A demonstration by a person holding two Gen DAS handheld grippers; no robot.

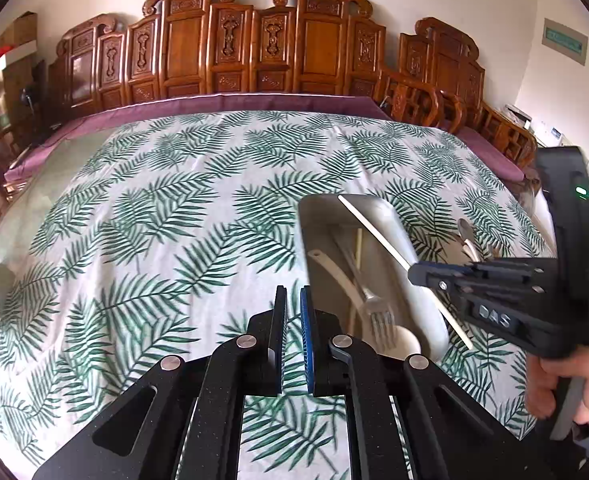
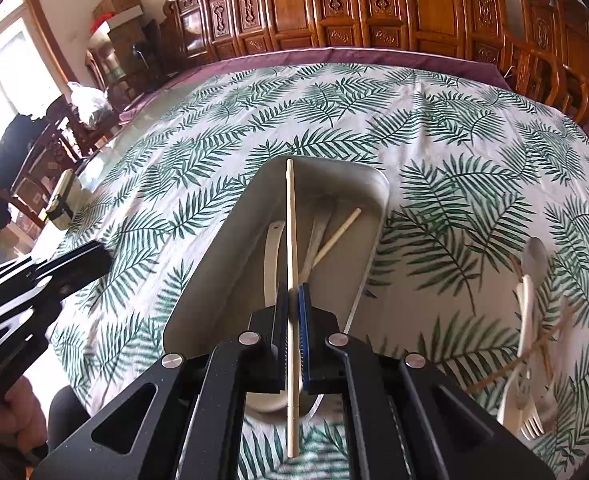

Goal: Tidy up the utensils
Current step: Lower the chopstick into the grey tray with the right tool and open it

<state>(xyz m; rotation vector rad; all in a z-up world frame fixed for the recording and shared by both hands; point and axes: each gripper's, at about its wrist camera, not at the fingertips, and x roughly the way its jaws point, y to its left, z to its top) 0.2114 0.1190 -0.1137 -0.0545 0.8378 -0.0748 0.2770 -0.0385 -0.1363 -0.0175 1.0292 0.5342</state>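
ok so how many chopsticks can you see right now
2. One chopstick is clamped in the right gripper, held over the tray. The other chopstick lies inside the tray among the utensils. More may be hidden in the blurred pile right of the tray.

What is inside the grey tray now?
In the tray lie a white spoon, a fork and one chopstick. The right gripper, holding another chopstick, covers their near ends.

Matte black, faintly speckled linkage arms on left tongs and right tongs, each with four round silver pivot screws and blue ribbed pads. Green indicator light at two o'clock in left view. Bare skin on right hand.
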